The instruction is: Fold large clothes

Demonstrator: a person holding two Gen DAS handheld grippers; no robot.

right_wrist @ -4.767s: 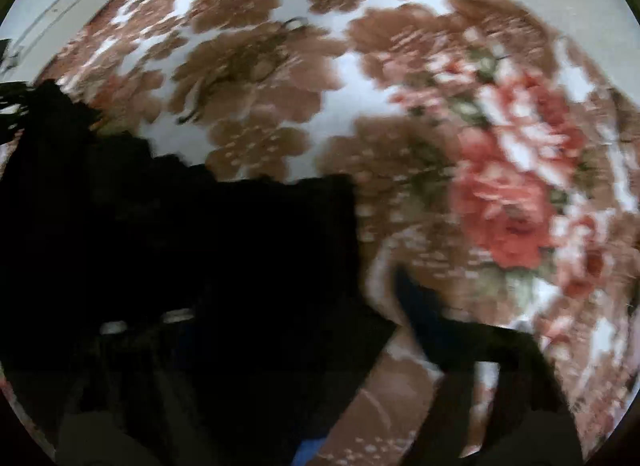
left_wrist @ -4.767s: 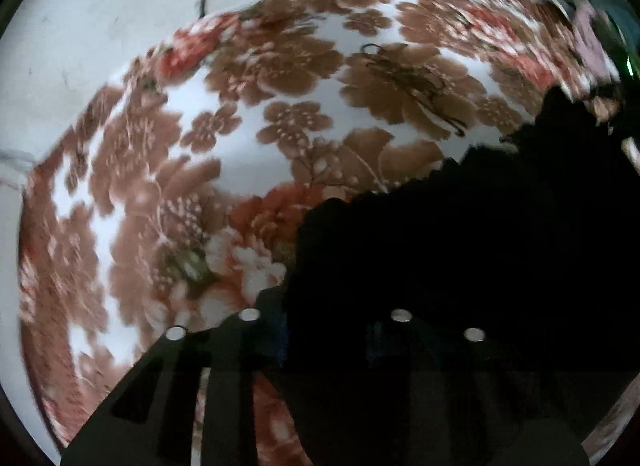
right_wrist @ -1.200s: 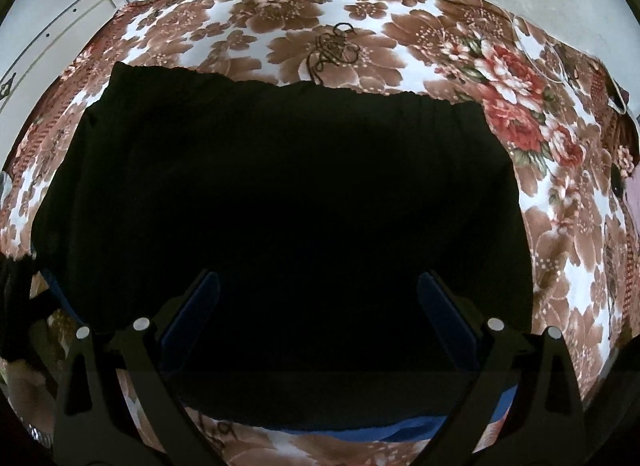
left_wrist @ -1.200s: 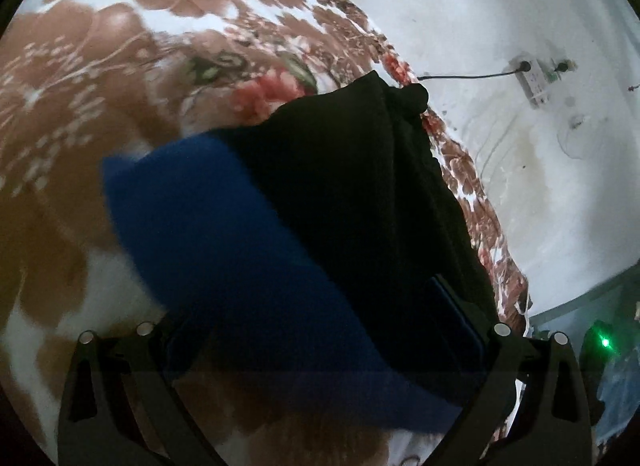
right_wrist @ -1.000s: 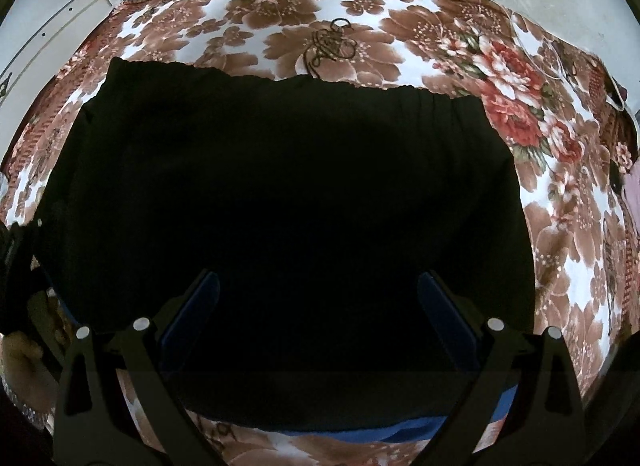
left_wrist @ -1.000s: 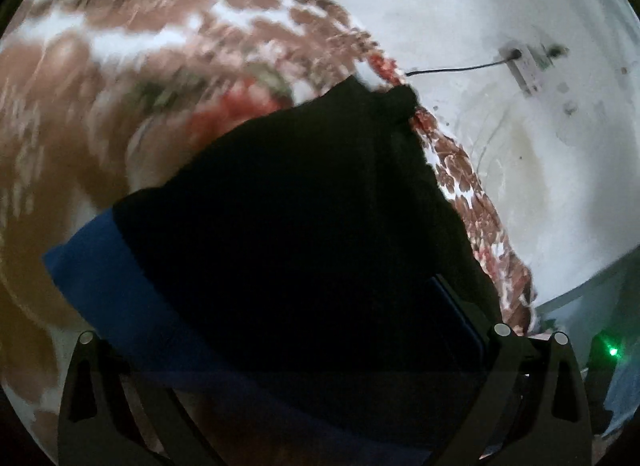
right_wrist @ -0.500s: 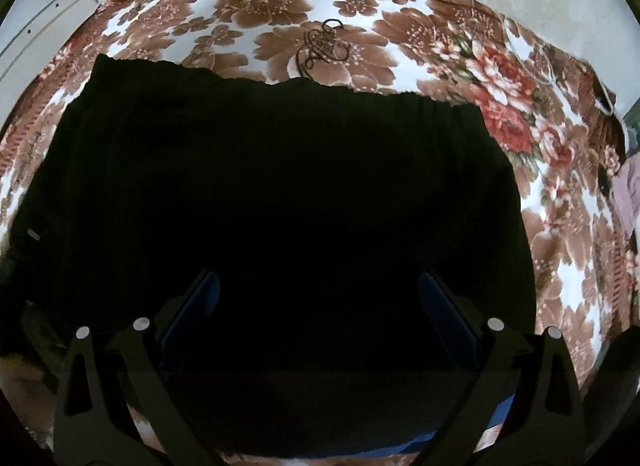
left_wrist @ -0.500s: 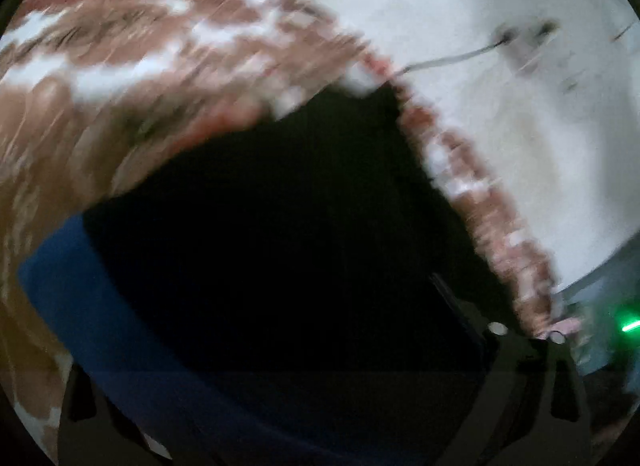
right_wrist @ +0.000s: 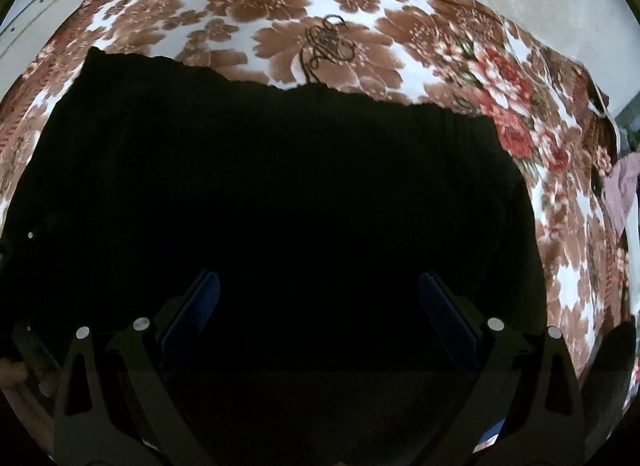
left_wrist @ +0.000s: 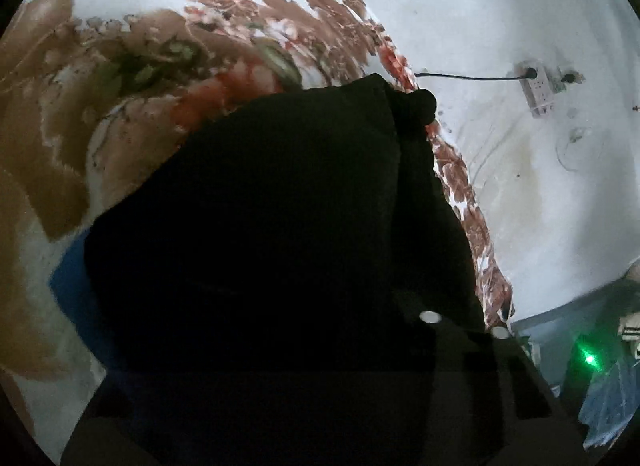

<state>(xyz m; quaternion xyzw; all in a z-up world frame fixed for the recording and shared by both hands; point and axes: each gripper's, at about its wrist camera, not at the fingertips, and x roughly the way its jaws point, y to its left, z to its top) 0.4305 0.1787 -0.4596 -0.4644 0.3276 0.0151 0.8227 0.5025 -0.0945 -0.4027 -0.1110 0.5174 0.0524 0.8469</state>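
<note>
A large black garment [right_wrist: 280, 193] lies spread flat on a brown and red floral blanket [right_wrist: 320, 13]. My right gripper [right_wrist: 320, 306] is open just above its near edge, blue pads [right_wrist: 196, 306] wide apart. In the left wrist view the black garment [left_wrist: 280, 225] fills the middle, with a blue part [left_wrist: 72, 282] showing at its left edge. My left gripper [left_wrist: 304, 346] sits at the garment's near end; cloth covers its left finger and only the right finger [left_wrist: 480, 354] shows, moved in toward the middle, so it looks shut on the cloth.
The floral blanket [left_wrist: 120, 65] ends at a white wall [left_wrist: 520, 185] with a power strip [left_wrist: 538, 89] and cable. A green light [left_wrist: 590, 358] glows at the lower right. A pinkish cloth [right_wrist: 618, 189] lies at the blanket's right edge.
My left gripper has closed: its right finger moved inward and the black cloth now covers the left finger. The garment was lifted toward the camera. My right gripper stayed open, shifting slightly.
</note>
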